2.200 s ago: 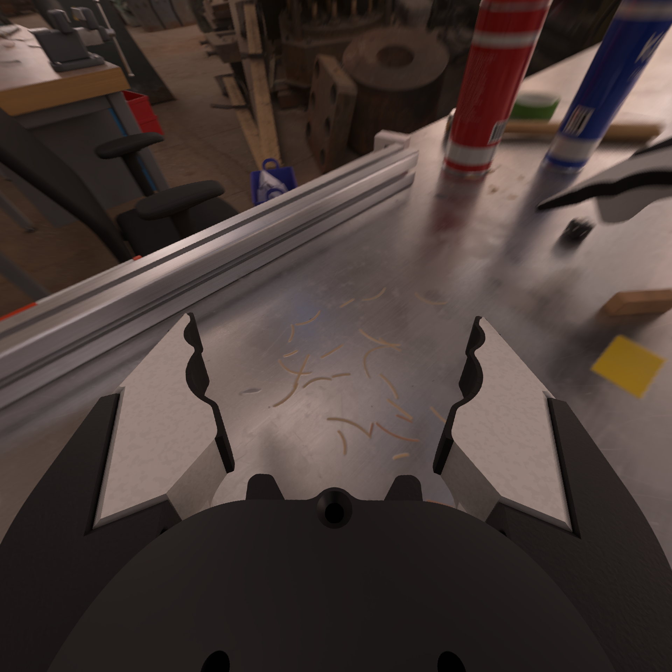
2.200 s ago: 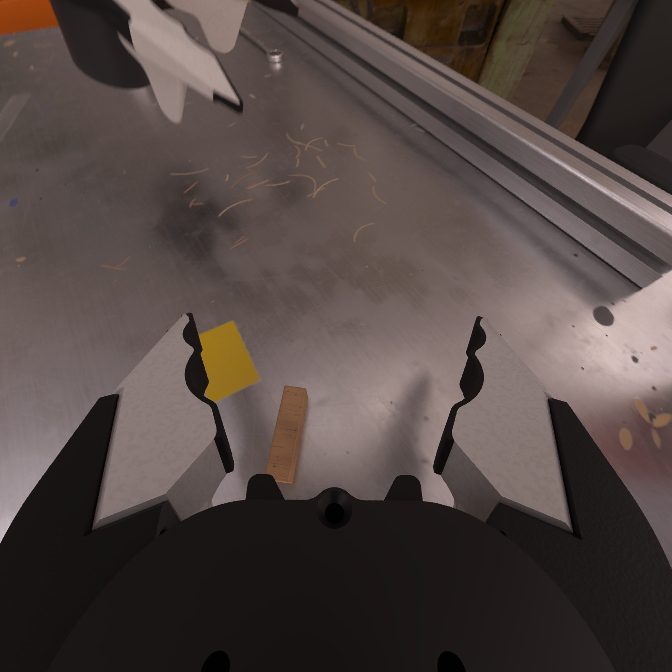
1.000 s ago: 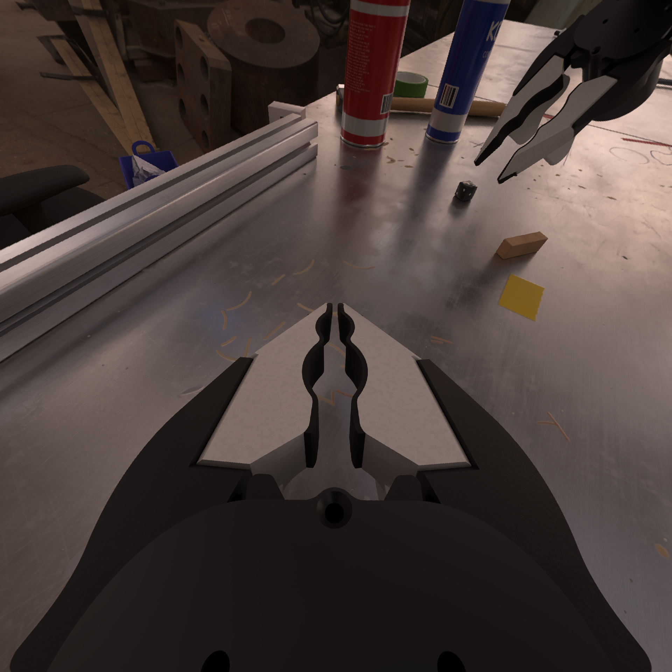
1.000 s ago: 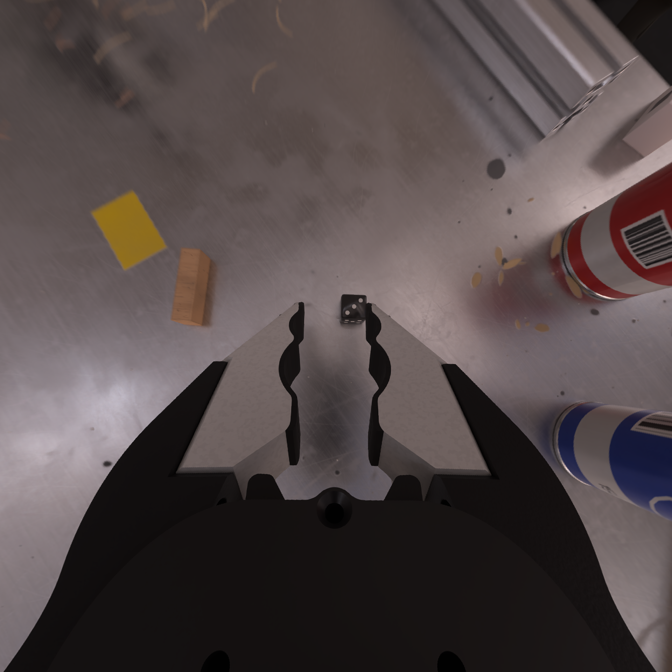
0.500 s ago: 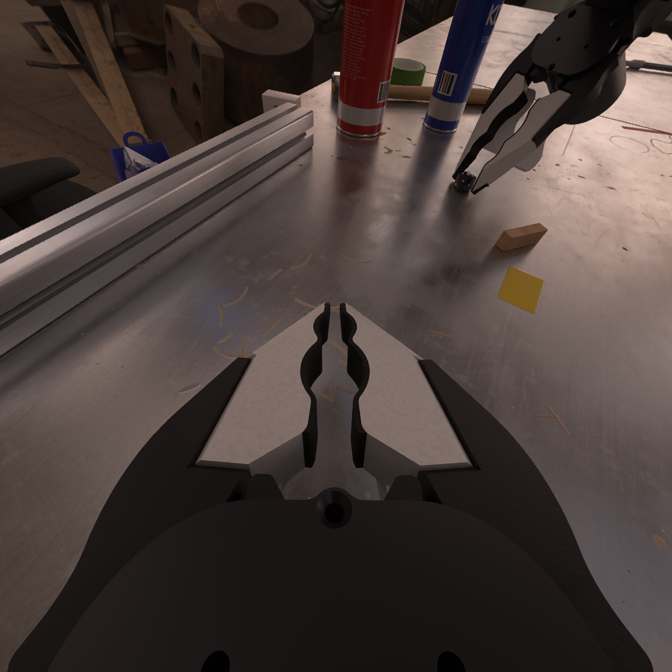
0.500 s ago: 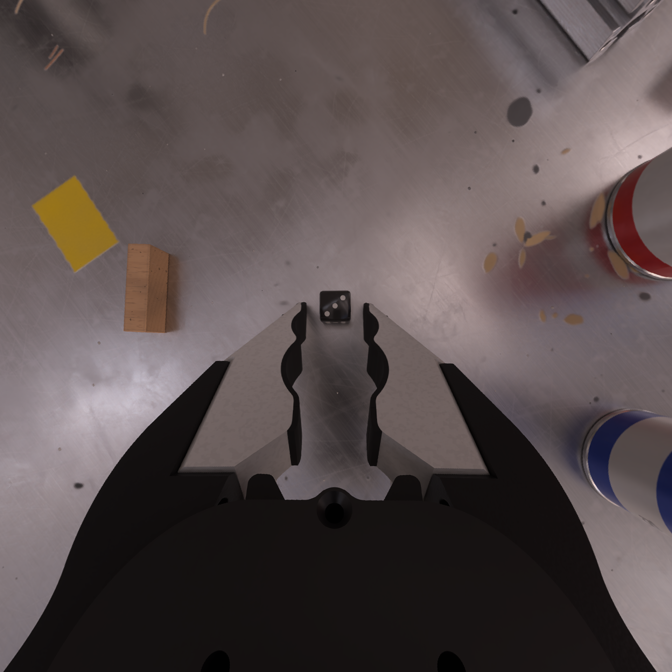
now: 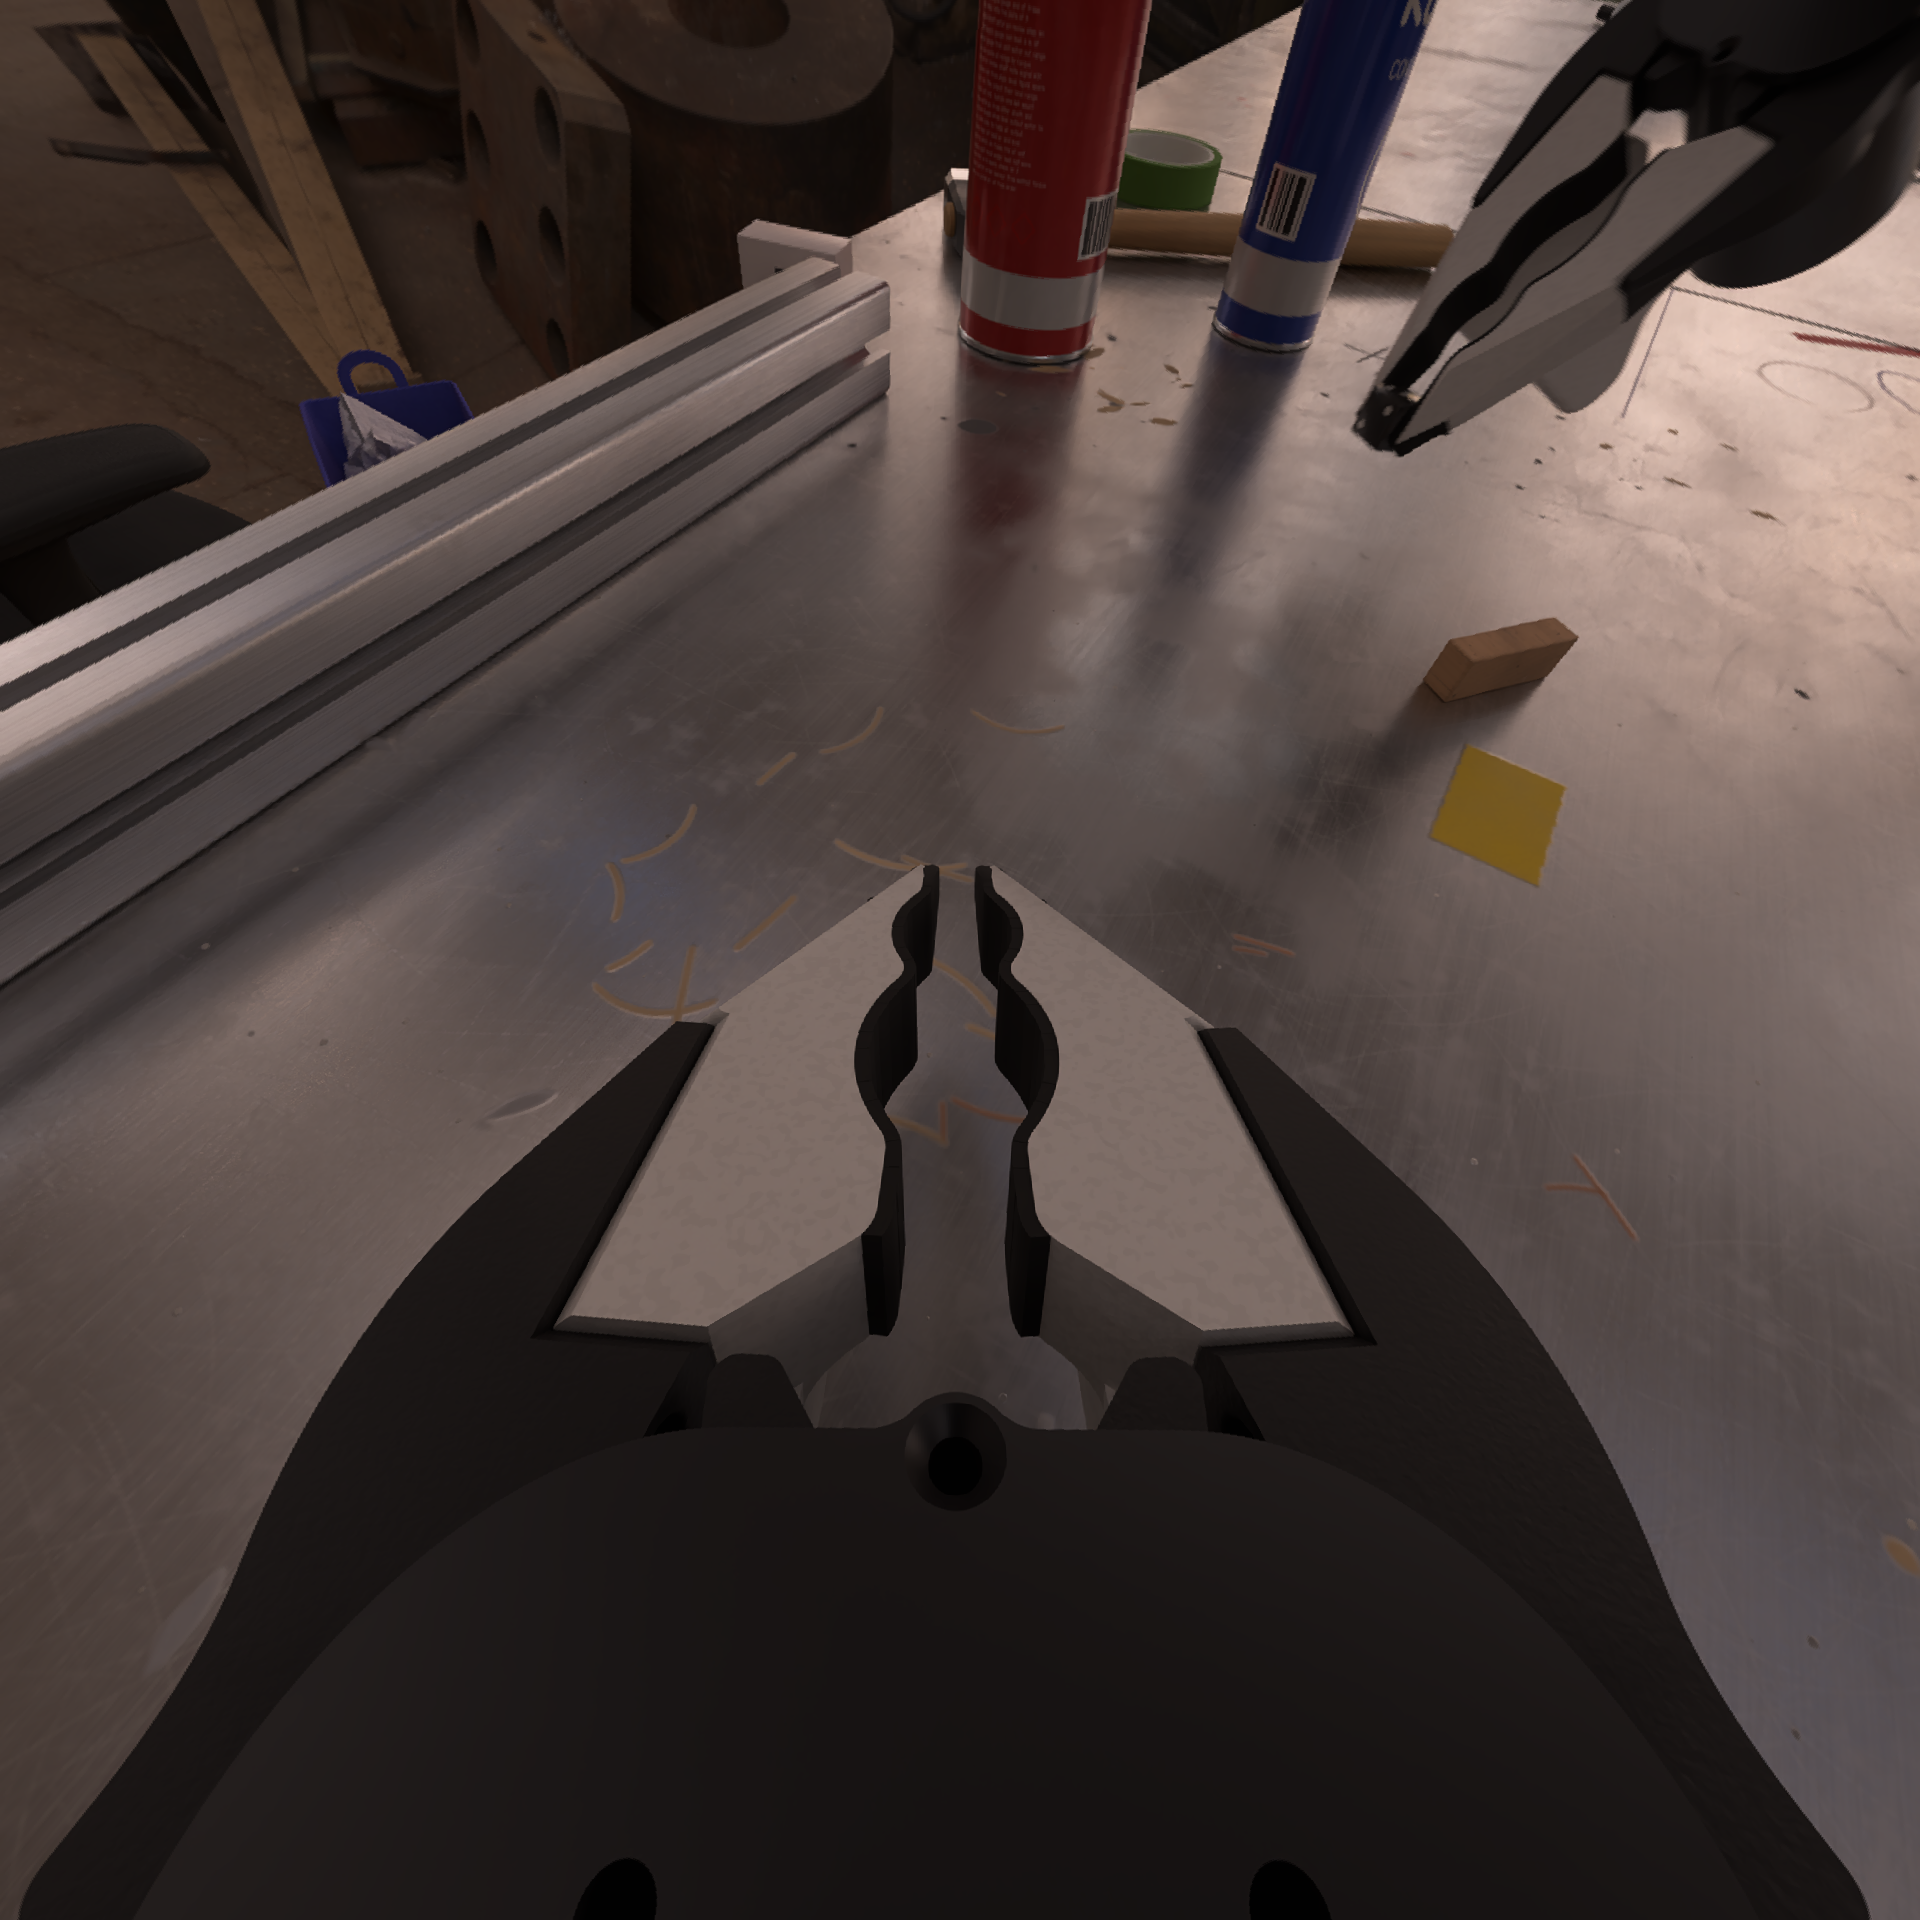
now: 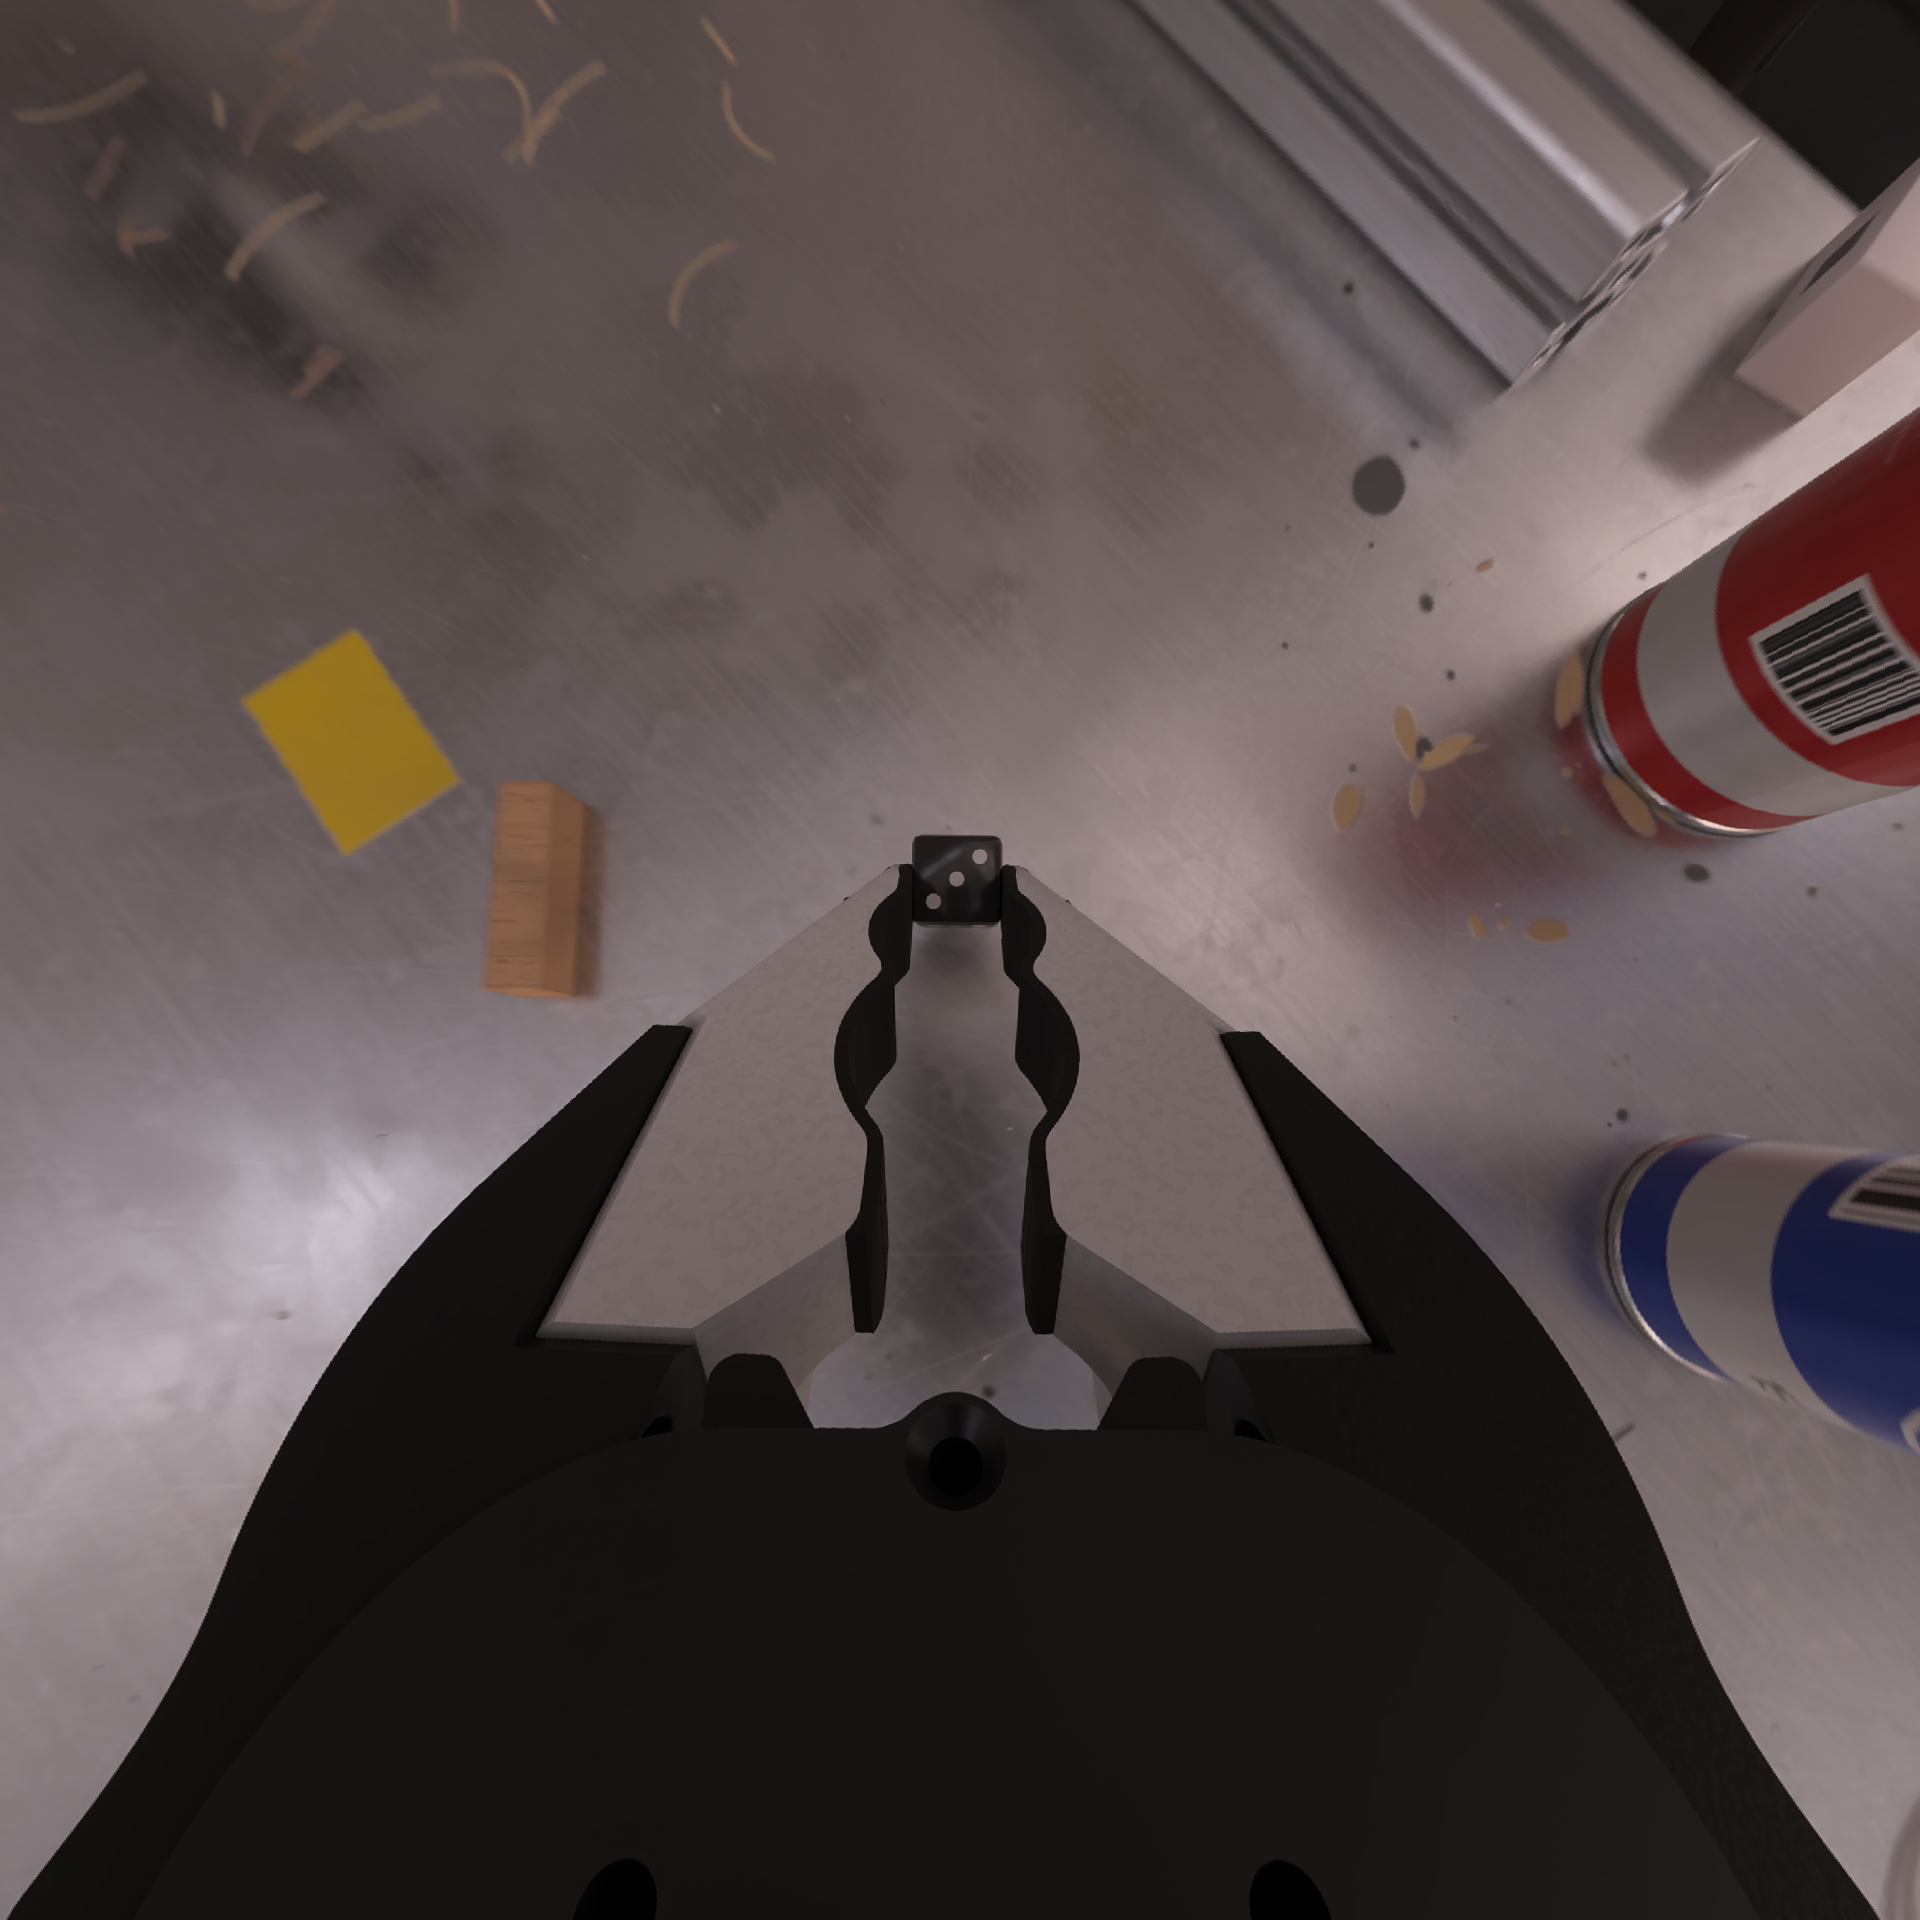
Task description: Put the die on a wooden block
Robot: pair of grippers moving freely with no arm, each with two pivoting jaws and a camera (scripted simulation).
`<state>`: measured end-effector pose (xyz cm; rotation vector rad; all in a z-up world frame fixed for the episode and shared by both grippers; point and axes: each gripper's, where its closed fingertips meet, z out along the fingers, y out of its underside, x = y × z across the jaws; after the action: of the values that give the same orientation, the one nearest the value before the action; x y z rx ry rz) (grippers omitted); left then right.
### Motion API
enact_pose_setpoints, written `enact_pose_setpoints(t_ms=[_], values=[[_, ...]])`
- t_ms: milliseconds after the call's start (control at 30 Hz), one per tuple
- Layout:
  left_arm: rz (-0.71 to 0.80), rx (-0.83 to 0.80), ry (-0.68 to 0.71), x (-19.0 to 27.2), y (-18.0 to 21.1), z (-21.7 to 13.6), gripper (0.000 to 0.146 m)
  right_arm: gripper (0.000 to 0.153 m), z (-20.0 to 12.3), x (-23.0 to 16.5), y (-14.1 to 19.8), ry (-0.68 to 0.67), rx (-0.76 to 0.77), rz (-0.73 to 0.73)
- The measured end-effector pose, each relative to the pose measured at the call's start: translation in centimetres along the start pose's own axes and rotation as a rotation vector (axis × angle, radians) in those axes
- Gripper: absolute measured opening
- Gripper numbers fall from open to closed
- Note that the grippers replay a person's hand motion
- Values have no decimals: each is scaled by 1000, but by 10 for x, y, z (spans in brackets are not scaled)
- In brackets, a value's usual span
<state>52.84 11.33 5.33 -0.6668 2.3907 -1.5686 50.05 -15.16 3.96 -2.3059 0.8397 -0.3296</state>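
The small black die [image 8: 957, 879] with white pips is clamped between the tips of my right gripper [image 8: 957, 883], lifted off the metal table. In the left wrist view the right gripper [image 7: 1397, 416] hangs at the upper right with the die [image 7: 1385, 412] at its tips. The wooden block [image 8: 536, 889] lies flat on the table, left of the die; it also shows in the left wrist view [image 7: 1501, 657]. My left gripper [image 7: 956, 875] is shut and empty, low over the table among wood shavings.
A yellow square [image 8: 348, 740] lies beside the block. A red can [image 8: 1756, 686] and a blue can [image 8: 1777, 1273] stand to the right. An aluminium rail [image 7: 416, 582] runs along the table's left edge. A green tape roll [image 7: 1169, 166] and a wooden handle [image 7: 1382, 241] lie behind the cans.
My right gripper came down around the die, shut on it and lifted it off the table. Before that both grippers narrowed from wide open. The left gripper has stayed shut and nearly still.
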Motion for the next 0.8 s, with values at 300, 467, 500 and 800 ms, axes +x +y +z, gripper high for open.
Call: enact_pose_setpoints(t_ms=[300, 467, 500, 800], values=[[6, 0, -4, 1, -1, 1, 7, 16, -18, -64, -9, -44, 80, 39], [33, -26, -16, 2, 1, 2, 21, 16, 2, -87, 0, -56, 43, 50], [40, -31, -19, 2, 1, 2, 24, 16, 6, -88, 3, -50, 23, 48], [12, 22, -108, 3, -43, -27, 62, 67, 1, -87, -10, -85, 196, 112]])
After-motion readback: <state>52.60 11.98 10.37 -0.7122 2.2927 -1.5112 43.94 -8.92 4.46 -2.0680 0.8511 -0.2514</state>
